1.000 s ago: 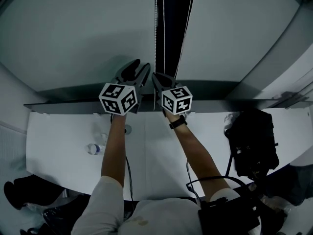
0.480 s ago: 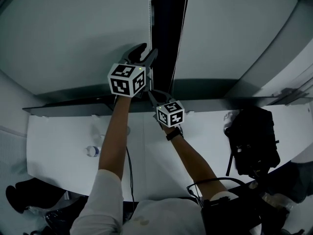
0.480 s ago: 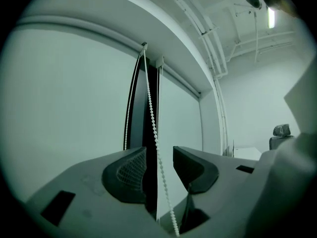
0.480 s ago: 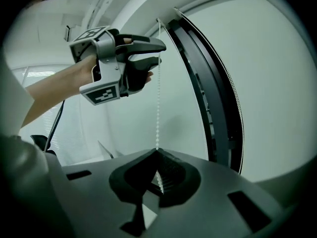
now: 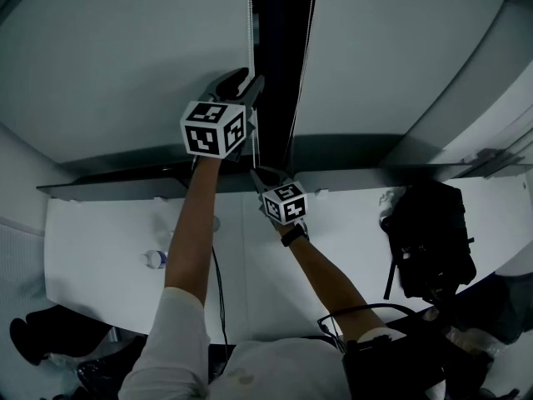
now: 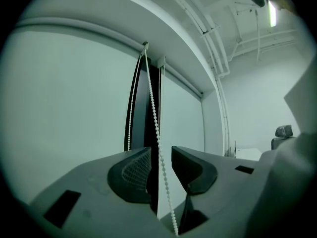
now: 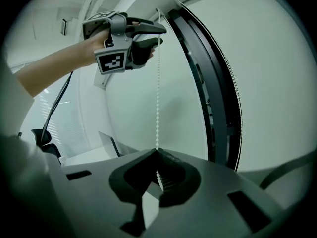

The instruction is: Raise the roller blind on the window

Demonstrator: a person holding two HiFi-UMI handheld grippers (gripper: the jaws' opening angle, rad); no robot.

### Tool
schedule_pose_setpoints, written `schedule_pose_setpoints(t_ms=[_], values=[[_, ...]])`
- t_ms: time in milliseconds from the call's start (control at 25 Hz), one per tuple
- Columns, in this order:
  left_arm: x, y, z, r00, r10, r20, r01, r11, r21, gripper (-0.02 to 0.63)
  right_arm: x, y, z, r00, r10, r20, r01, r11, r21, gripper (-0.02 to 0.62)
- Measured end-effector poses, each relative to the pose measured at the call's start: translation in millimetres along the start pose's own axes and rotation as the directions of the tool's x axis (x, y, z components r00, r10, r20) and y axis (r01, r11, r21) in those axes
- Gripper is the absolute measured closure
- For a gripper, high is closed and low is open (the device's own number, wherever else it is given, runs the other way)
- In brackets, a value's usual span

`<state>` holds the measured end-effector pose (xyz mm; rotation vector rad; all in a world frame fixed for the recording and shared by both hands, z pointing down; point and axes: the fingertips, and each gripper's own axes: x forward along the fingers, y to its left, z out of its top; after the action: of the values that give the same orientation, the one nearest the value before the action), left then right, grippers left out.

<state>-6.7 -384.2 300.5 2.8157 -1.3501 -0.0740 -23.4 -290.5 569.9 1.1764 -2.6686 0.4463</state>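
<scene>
Two pale roller blinds (image 5: 125,57) hang down over the window, with a dark gap (image 5: 279,57) between them. A white bead chain (image 5: 251,23) hangs in front of that gap. My left gripper (image 5: 243,80) is held high and is open. In the left gripper view the bead chain (image 6: 152,103) runs through the left gripper (image 6: 161,155) without being pinched; its jaws have just been closing a little. Lower down, my right gripper (image 5: 260,173) is shut on the same chain. In the right gripper view the bead chain (image 7: 158,83) runs taut into the right gripper (image 7: 157,151). The left gripper (image 7: 159,33) shows above it.
A white table (image 5: 108,248) stands below the window, with a small water bottle (image 5: 156,257) on it. A black bag (image 5: 429,240) sits at its right end. A second bead strand (image 5: 312,32) hangs along the right of the gap.
My right gripper has come down, still shut on the chain. My left gripper has risen and moved right, so the chain now runs between its jaws.
</scene>
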Motion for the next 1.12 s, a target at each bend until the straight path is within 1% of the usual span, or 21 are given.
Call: schedule_pose_setpoints(t_ms=[80, 120, 160, 280, 400, 440, 520, 560, 600, 680, 720, 880, 1000, 1120], values=[[1.6, -2.4, -3.1, 1.0, -0.003, -0.008, 0.002, 1.0, -0.009, 0.51, -0.2, 1.3, -8.4, 1.0, 0.001, -0.01, -0.001, 1.0, 0.005, 0.591], [1.7, -2.4, -4.8, 1.0, 0.0, -0.012, 0.0, 1.0, -0.009, 0.55, 0.2, 2.2, -12.2, 1.0, 0.003, -0.014, -0.003, 1.0, 0.01, 0.591], [1.0, -1.9, -6.6, 1.0, 0.003, -0.015, -0.003, 1.0, -0.009, 0.575, 0.4, 3.2, -15.4, 1.0, 0.003, -0.016, -0.003, 1.0, 0.017, 0.591], [-4.1, 0.6, -9.4, 1.0, 0.017, -0.001, -0.017, 1.0, -0.004, 0.589, -2.8, 3.9, -17.6, 1.0, -0.012, 0.0, 0.012, 1.0, 0.003, 0.592], [-9.5, -3.8, -4.7, 0.998, 0.046, 0.041, -0.048, 0.998, 0.049, 0.594, -8.4, 1.4, -14.0, 1.0, -0.025, 0.018, 0.025, 1.0, -0.005, 0.592], [-11.5, -8.0, -2.7, 0.997, 0.047, 0.061, -0.05, 0.997, 0.054, 0.594, -11.5, -0.3, -13.4, 0.999, -0.028, 0.021, 0.029, 1.0, -0.001, 0.592], [-16.2, -15.4, -0.5, 0.994, 0.046, 0.102, -0.049, 0.998, 0.031, 0.595, -18.3, -4.8, -13.6, 0.999, -0.04, 0.025, 0.04, 0.999, -0.002, 0.592], [-17.9, -17.8, -2.0, 0.993, 0.048, 0.106, -0.05, 0.999, 0.019, 0.595, -20.8, -7.0, -15.8, 0.999, -0.044, 0.017, 0.044, 0.999, -0.001, 0.591], [-18.4, -20.3, -6.3, 0.994, 0.05, 0.093, -0.051, 0.999, 0.018, 0.596, -22.4, -9.2, -20.2, 0.999, -0.047, -0.001, 0.047, 0.999, 0.006, 0.591], [-17.5, -27.4, -22.3, 0.998, 0.044, 0.043, -0.045, 0.998, 0.033, 0.597, -25.4, -13.2, -35.1, 0.998, -0.045, -0.05, 0.047, 0.998, 0.044, 0.591], [-18.0, -30.6, -33.8, 0.999, 0.039, 0.021, -0.039, 0.999, 0.028, 0.597, -27.9, -14.1, -44.2, 0.997, -0.041, -0.072, 0.045, 0.997, 0.063, 0.591], [-30.9, -28.9, -96.9, 0.998, 0.055, -0.043, -0.057, 0.998, -0.034, 0.597, -39.4, -4.8, -75.3, 0.99, 0.008, -0.139, 0.003, 0.997, 0.076, 0.591], [-36.8, -27.6, -140.6, 0.995, 0.057, -0.085, -0.065, 0.993, -0.099, 0.597, -49.7, -3.3, -77.4, 0.99, 0.028, -0.142, -0.015, 0.996, 0.092, 0.589], [-44.9, -32.4, -180.5, 0.991, 0.057, -0.124, -0.073, 0.988, -0.133, 0.597, -66.9, -2.2, -67.4, 0.993, 0.036, -0.112, -0.024, 0.994, 0.103, 0.589]])
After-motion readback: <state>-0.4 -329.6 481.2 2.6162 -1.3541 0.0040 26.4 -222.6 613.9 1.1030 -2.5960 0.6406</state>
